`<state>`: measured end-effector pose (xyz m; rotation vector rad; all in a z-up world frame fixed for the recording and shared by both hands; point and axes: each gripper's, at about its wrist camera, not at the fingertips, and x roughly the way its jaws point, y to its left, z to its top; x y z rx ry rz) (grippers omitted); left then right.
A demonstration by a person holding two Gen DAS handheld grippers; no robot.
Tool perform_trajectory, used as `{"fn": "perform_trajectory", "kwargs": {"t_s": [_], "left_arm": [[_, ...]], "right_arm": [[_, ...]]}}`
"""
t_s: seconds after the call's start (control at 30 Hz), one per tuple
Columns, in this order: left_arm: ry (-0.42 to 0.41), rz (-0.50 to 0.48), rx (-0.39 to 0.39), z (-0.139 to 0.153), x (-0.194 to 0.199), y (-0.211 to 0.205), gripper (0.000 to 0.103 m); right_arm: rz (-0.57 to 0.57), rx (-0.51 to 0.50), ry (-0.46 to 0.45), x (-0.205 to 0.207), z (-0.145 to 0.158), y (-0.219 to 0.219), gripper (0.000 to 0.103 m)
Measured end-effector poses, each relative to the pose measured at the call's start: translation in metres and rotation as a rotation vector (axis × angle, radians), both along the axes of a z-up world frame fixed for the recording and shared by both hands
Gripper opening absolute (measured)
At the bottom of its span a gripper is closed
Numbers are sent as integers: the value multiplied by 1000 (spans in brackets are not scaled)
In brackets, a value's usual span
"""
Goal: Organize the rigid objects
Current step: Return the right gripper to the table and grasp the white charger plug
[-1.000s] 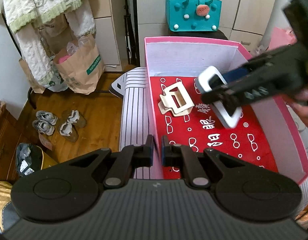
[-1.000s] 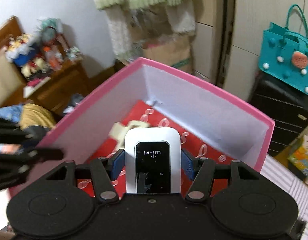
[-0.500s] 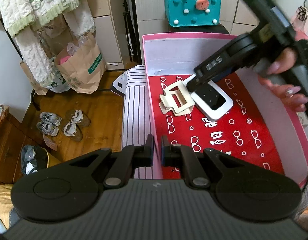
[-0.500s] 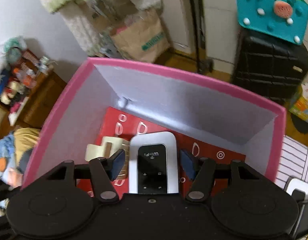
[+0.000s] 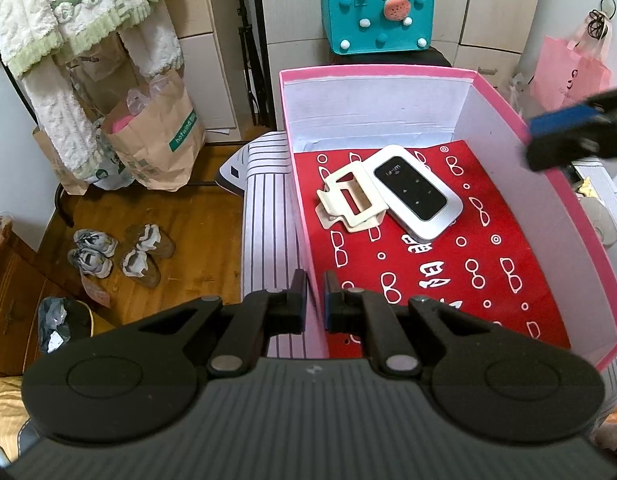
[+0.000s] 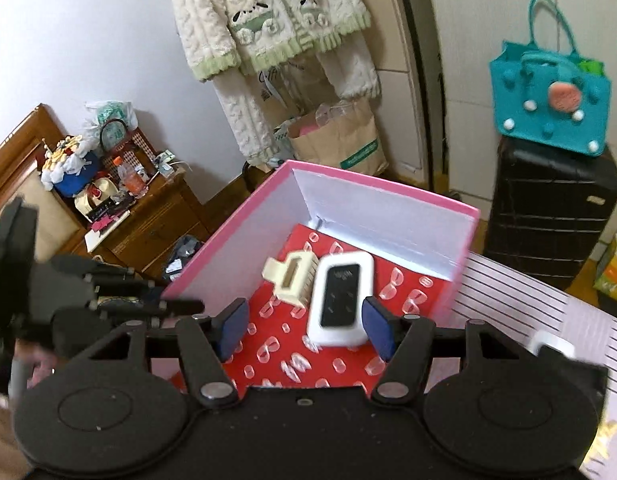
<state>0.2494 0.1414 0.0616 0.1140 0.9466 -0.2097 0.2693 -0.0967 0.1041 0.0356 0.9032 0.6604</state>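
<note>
1. Left hand-held gripper (image 5: 315, 296): sitting low at the near left corner of the pink box (image 5: 378, 72), its fingers drawn nearly together on either side of the box's left wall (image 5: 304, 236); whether the pads are touching the wall cannot be told.
2. Right hand-held gripper (image 6: 304, 326): hovering above the box's near side, its blue-padded fingers (image 6: 232, 328) standing wide apart and gripping nothing.
3. Cream hair clip (image 5: 352, 200): lying on the box's red patterned lining (image 5: 448, 268), toward the far left.
4. White Wi-Fi router (image 5: 412, 192): lying flat, screen up, just right of the clip, its left edge overlapping the clip.
5. Striped surface (image 5: 264, 216): carrying the box.
6. Room, left to right: shoes (image 5: 120, 254) sitting on the wooden floor; a brown paper bag (image 5: 156, 136) standing under hanging fleece garments (image 5: 76, 20); a teal felt bag (image 5: 378, 16) resting on a black suitcase (image 6: 548, 220); a pink bag (image 5: 568, 72) hanging at far right.
</note>
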Motion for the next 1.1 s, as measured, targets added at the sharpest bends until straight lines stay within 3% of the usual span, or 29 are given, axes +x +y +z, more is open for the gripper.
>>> {"fn": "perform_trajectory", "kwargs": {"t_s": [0.27, 0.33, 0.4, 0.53, 0.67, 0.87, 1.1], "left_arm": [[-2, -11, 0, -2, 0, 0, 8], [-6, -7, -10, -3, -1, 1, 8], [-6, -4, -15, -4, -1, 2, 8], [-13, 4, -23, -6, -3, 3, 8], [-10, 15, -41, -6, -2, 5, 8], [-23, 24, -48, -7, -5, 6, 8], [-22, 27, -50, -8, -6, 6, 8]], "right_arm": [[-88, -44, -49, -48, -8, -56, 69], [-111, -65, -74, -59, -21, -68, 77], [-162, -86, -116, -68, -35, -82, 78], [-199, -102, -104, -82, -64, -106, 78], [-216, -103, -50, -99, -89, -111, 78], [-277, -1, 12, -124, -119, -110, 78], [-323, 12, -40, -136, -134, -95, 78]]}}
